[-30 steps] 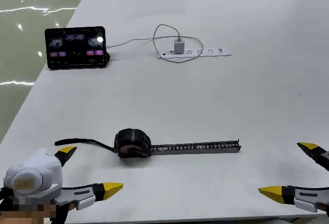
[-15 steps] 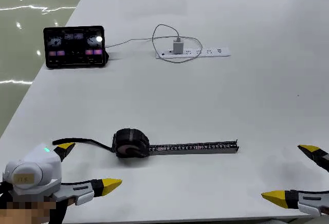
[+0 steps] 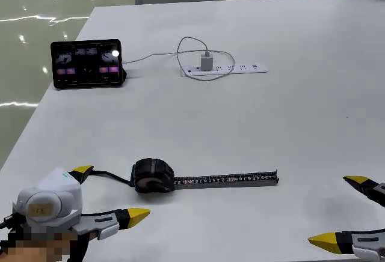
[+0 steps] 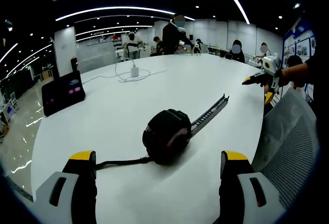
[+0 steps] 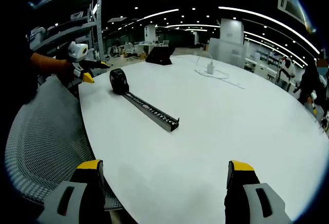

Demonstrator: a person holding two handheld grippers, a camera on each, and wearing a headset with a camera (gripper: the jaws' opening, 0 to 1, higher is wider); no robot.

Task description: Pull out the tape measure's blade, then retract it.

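Observation:
A black tape measure (image 3: 153, 175) lies on the white table (image 3: 252, 118) with its blade (image 3: 227, 180) pulled out to the right and a black strap trailing left. It shows close ahead in the left gripper view (image 4: 167, 135) and farther off in the right gripper view (image 5: 119, 79), where the blade (image 5: 151, 110) ends in a hook. My left gripper (image 3: 108, 193) stands open at the near left, a little short of the case. My right gripper (image 3: 344, 210) stands open at the near right, well away from the blade's tip. Nothing is held.
A dark tablet (image 3: 87, 63) stands at the far left of the table. A white power strip (image 3: 225, 68) with a plugged charger and looped cable lies behind the tape. The table's near edge runs just below both grippers. People stand in the background of the left gripper view.
The head camera has tilted, shifting the whole scene slightly down. The left gripper has crept a little right toward the case. Tape measure and blade lie as before.

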